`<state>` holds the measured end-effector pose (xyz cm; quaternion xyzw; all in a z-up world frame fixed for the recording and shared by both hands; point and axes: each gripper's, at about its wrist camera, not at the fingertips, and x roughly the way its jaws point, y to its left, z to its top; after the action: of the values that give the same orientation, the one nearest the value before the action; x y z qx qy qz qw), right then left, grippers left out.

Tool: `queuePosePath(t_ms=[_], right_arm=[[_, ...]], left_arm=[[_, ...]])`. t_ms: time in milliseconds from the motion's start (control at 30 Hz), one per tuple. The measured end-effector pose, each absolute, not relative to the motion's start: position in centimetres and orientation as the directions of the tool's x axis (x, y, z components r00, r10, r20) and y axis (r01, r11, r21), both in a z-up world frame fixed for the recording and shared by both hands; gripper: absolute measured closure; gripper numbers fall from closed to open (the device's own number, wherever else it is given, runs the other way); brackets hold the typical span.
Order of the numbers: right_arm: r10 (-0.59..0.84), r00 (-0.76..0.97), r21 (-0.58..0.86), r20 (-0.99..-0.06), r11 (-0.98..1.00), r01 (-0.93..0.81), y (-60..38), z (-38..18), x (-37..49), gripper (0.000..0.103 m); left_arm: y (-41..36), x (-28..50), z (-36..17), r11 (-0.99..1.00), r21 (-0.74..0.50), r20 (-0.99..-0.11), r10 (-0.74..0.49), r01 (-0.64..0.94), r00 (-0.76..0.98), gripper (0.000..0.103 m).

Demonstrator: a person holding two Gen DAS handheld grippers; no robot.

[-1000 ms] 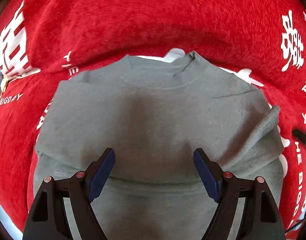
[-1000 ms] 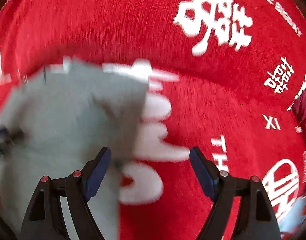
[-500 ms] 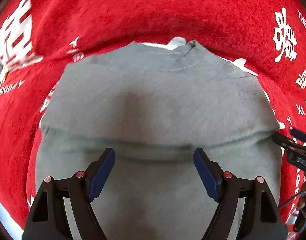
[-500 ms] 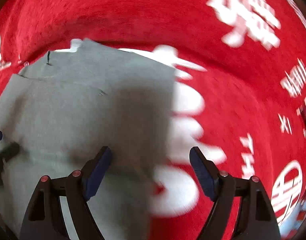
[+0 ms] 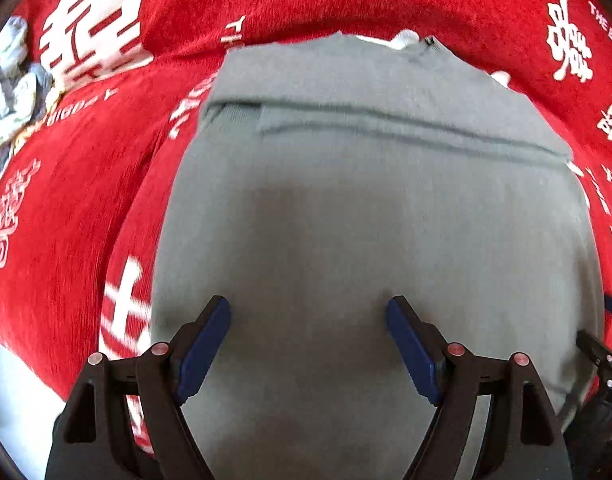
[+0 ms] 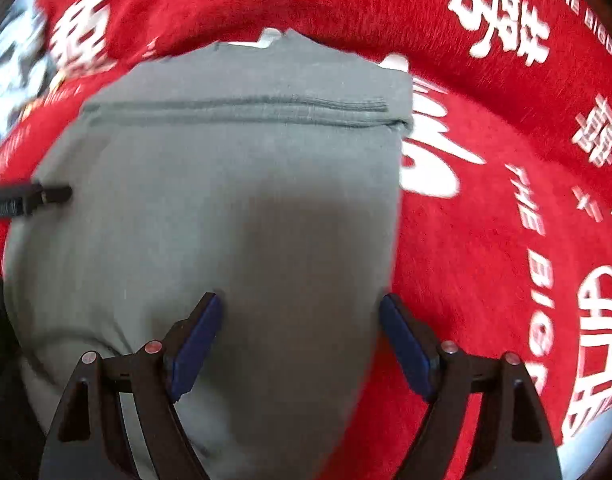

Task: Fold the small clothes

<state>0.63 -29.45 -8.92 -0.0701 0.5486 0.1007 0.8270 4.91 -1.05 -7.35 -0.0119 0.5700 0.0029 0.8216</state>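
A small grey sweater (image 5: 366, 208) lies flat on a red cloth with white lettering (image 5: 86, 168), collar at the far end, sleeves folded in across the chest with a hem line showing. It also shows in the right wrist view (image 6: 234, 200). My left gripper (image 5: 308, 344) is open and empty over the sweater's lower middle. My right gripper (image 6: 300, 340) is open and empty over the sweater's right edge. The tip of the left gripper (image 6: 26, 200) shows at the left of the right wrist view.
The red cloth (image 6: 506, 208) extends around the sweater on all sides. A crumpled pile of pale clothes (image 5: 10, 84) lies at the far left. A pale surface edge (image 5: 10, 392) shows at the lower left.
Both grippers have moved back toward the sweater's bottom end. The right sleeve now lies folded flat across the chest. The right gripper has shifted left over the sweater.
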Motion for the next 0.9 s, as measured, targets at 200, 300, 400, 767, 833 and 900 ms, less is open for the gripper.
queuePosePath(t_ms=[200,300,400,767,833,900], right_arm=[[-0.141,0.221,-0.187,-0.965,0.961,-0.203,-35.1,-10.3,-6.6,0.019],[-0.364,0.256,-0.426,-0.895,0.869,-0.251,-36.7,-10.0,-10.1,0.019],[-0.426,0.274,-0.468,-0.862,0.878,-0.106,-40.9,-7.4,-12.0,0.019],[-0.809,0.32,-0.019,-0.494,0.378,0.926,-62.5,7.9,-22.1,0.019],[-0.808,0.402,0.086,-0.431,0.407,0.909,-62.1,9.4,-22.2,0.019],[-0.752,0.522,0.083,-0.402,0.538,0.839,-59.8,9.8,-20.2,0.019]], left_arm=[[1.8,1.0,-8.3,0.997,-0.027,-0.963,-0.007,-0.069,0.268,0.004],[2.9,-1.2,-8.3,0.996,0.017,-0.963,0.039,-0.084,0.267,0.004],[4.5,-2.5,-8.7,0.991,0.005,-0.965,0.039,-0.131,0.259,0.004],[8.4,-4.1,-7.1,0.93,-0.037,-0.924,0.107,-0.365,0.367,0.004],[7.7,-3.8,-7.0,0.938,-0.01,-0.917,0.13,-0.347,0.376,0.004],[7.5,-3.5,-6.8,0.95,0.009,-0.913,0.135,-0.312,0.385,0.004]])
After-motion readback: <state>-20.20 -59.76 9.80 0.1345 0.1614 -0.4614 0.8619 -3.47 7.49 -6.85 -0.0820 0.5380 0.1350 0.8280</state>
